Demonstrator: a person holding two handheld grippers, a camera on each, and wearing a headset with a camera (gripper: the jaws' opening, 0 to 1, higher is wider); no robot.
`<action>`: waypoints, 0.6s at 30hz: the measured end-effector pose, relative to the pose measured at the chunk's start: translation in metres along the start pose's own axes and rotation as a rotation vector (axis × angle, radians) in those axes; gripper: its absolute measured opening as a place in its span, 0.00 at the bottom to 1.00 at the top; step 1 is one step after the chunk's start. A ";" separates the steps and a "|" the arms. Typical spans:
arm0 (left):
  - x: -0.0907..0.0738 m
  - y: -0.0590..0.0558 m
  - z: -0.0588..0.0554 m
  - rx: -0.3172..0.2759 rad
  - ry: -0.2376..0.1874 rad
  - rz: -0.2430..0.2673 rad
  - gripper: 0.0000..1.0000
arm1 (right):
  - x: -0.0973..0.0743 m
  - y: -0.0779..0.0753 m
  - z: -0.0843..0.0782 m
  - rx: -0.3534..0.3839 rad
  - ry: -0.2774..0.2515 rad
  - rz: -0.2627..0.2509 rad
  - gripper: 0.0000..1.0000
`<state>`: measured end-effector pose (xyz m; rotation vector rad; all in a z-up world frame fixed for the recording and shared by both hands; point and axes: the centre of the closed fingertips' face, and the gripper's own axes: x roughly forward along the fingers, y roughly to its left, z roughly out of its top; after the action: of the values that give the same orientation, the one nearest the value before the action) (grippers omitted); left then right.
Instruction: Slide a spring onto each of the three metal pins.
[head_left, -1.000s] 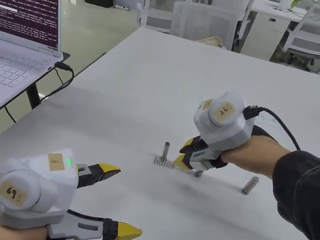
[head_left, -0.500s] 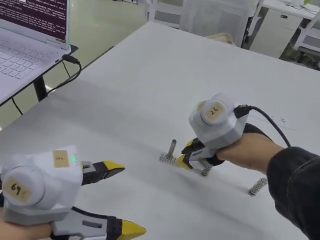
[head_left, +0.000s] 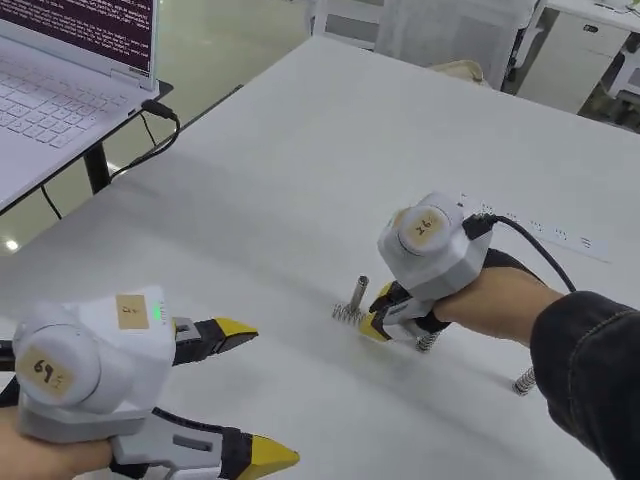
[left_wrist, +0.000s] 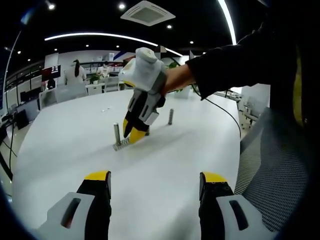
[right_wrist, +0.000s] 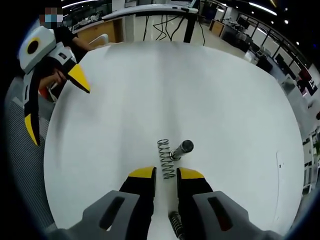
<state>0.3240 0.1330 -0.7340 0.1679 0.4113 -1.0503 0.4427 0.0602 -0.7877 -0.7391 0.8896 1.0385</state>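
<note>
blocked: pin (right_wrist: 181, 148), spring (right_wrist: 165, 159) — ahead of right gripper (right_wrist: 166, 173) | open: table (head_left: 300, 170) toward left gripper (head_left: 268, 393)

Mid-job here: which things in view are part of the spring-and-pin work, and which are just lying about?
Job: upright silver metal pin; small coiled steel spring lying at its base; second coiled steel spring lying apart; right hand-held gripper; left hand-held gripper.
Lying about: open white laptop; black cable; white power strip.
</note>
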 end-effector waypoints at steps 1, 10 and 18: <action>0.000 0.000 0.000 -0.001 0.001 0.001 0.68 | 0.000 0.000 0.000 0.000 0.000 0.000 0.14; 0.000 0.001 -0.001 -0.006 0.003 0.002 0.68 | 0.007 0.002 -0.006 0.004 0.004 0.008 0.13; 0.000 0.002 0.000 -0.006 0.001 0.006 0.67 | 0.006 0.007 -0.007 -0.001 0.002 0.002 0.08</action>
<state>0.3253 0.1342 -0.7344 0.1644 0.4147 -1.0428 0.4362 0.0587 -0.7970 -0.7406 0.8918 1.0408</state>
